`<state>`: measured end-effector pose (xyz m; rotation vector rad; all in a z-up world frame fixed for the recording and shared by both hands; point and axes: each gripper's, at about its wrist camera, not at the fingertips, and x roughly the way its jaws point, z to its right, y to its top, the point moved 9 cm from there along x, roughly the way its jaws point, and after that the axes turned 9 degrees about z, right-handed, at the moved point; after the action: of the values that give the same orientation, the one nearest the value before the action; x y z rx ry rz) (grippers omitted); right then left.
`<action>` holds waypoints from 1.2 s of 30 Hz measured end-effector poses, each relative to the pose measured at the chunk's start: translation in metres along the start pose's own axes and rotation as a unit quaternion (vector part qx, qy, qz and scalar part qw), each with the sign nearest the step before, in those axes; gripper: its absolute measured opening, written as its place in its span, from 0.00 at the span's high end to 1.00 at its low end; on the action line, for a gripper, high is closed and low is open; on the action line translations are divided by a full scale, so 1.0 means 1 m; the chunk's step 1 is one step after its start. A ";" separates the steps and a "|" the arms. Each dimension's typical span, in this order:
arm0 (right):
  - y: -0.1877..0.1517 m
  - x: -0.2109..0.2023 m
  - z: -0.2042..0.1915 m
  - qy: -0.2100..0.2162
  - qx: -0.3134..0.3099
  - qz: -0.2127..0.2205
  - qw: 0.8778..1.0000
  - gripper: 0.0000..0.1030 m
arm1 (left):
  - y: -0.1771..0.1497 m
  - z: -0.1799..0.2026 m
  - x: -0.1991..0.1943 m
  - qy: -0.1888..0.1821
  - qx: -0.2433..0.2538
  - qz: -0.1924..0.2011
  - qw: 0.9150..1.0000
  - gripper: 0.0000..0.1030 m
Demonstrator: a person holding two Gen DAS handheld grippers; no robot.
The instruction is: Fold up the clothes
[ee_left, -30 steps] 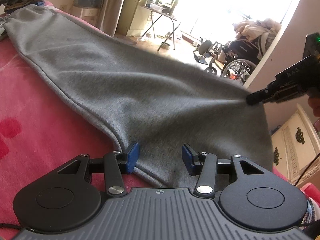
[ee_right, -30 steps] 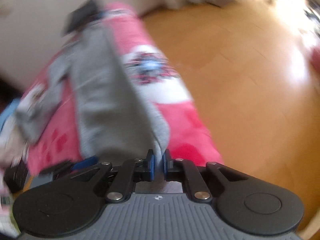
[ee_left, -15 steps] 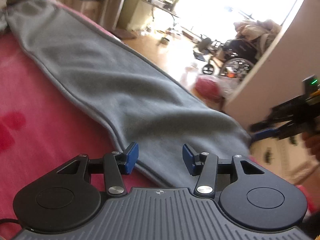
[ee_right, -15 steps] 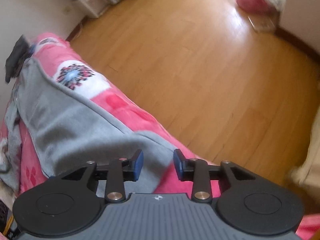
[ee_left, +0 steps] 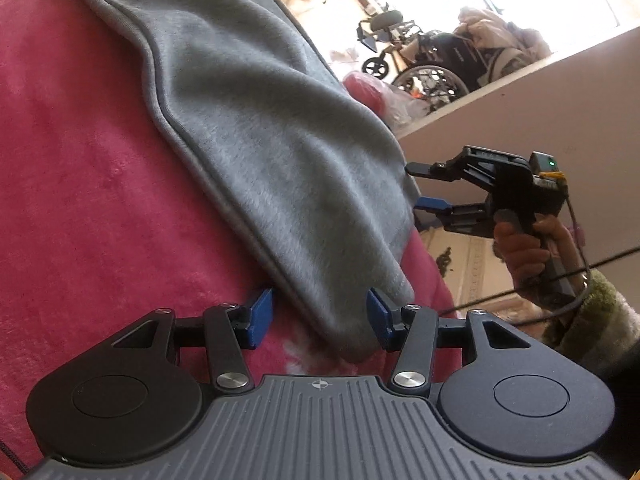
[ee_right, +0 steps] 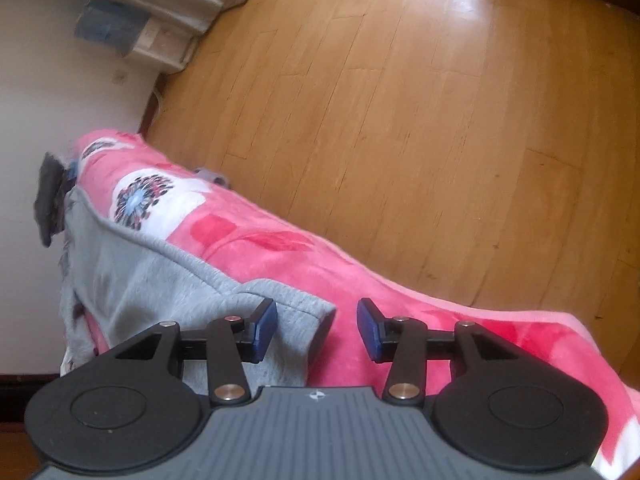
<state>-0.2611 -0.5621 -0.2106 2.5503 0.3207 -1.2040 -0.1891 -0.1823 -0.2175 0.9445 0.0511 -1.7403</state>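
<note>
A long grey garment (ee_left: pixel 256 120) lies stretched across a pink blanket (ee_left: pixel 80 200). My left gripper (ee_left: pixel 318 316) is open with the garment's near corner lying between its blue pads, not gripped. My right gripper (ee_left: pixel 416 186) shows in the left wrist view, open, just off the garment's right edge. In the right wrist view the right gripper (ee_right: pixel 316 326) is open above the garment's hem corner (ee_right: pixel 296 312), empty. The grey garment (ee_right: pixel 140 280) runs away to the left there.
The pink blanket (ee_right: pixel 260 248) with a flower print ends at a bed edge above a wooden floor (ee_right: pixel 400 100). A dark clothes pile (ee_right: pixel 48 196) sits at the far end. A wheelchair (ee_left: pixel 432 68) and a wall corner (ee_left: pixel 520 112) lie beyond.
My right gripper opened and let go of the garment's edge, then drew back a little. The garment dropped flat onto the blanket. My left gripper tilted and moved closer to the near corner.
</note>
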 end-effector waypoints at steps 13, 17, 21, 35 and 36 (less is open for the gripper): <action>-0.011 0.012 0.012 0.054 0.024 -0.006 0.998 0.53 | -0.005 0.013 0.008 0.037 -0.014 -0.001 0.999 0.90; -0.012 0.013 0.016 0.079 0.043 -0.001 0.996 0.51 | -0.003 0.011 0.016 0.035 -0.035 -0.002 0.999 0.83; -0.011 0.013 0.007 0.089 0.038 0.018 0.995 0.59 | -0.001 0.018 0.021 0.040 -0.019 0.006 0.999 0.89; -0.019 -0.051 -0.043 0.071 -0.098 0.036 0.992 0.89 | -0.006 0.010 -0.005 -0.022 -0.073 -0.057 0.995 0.98; -0.021 -0.049 -0.041 0.064 -0.099 0.030 0.993 0.89 | -0.004 0.009 -0.003 -0.024 -0.081 -0.059 0.995 0.98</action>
<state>-0.2694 -0.5310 -0.1511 2.4496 0.3697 -0.9389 -0.1973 -0.1821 -0.2111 0.7951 0.2172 -1.8362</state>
